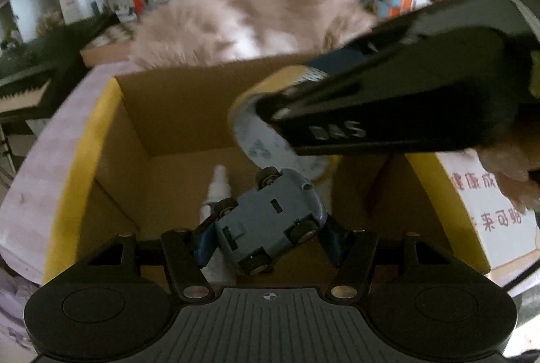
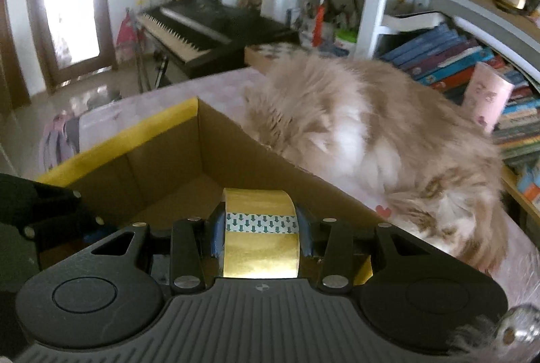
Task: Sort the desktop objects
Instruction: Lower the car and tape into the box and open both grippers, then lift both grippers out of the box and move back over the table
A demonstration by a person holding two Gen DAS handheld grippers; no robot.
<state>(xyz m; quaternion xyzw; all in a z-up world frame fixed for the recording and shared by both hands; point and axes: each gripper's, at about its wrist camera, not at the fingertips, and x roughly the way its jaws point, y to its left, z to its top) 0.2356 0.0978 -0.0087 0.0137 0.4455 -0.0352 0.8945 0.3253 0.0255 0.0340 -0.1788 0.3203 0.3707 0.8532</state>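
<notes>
My left gripper (image 1: 266, 228) is shut on a grey toy car (image 1: 270, 218), held belly-up over the open cardboard box (image 1: 175, 106). A white spray bottle (image 1: 216, 191) lies on the box floor beneath it. My right gripper (image 2: 261, 231) is shut on a yellow roll of tape (image 2: 260, 234) with a strip of green arrows, held over the same box (image 2: 162, 160). In the left wrist view the right gripper (image 1: 270, 113) reaches in from the right with the tape roll (image 1: 256, 133) above the car.
A fluffy beige cat (image 2: 364, 133) lies on the pink table cover (image 2: 216, 86) right behind the box. Bookshelves (image 2: 455, 59) stand behind it, a keyboard piano (image 2: 202, 29) to the left. A white printed box (image 1: 486, 194) sits right of the cardboard box.
</notes>
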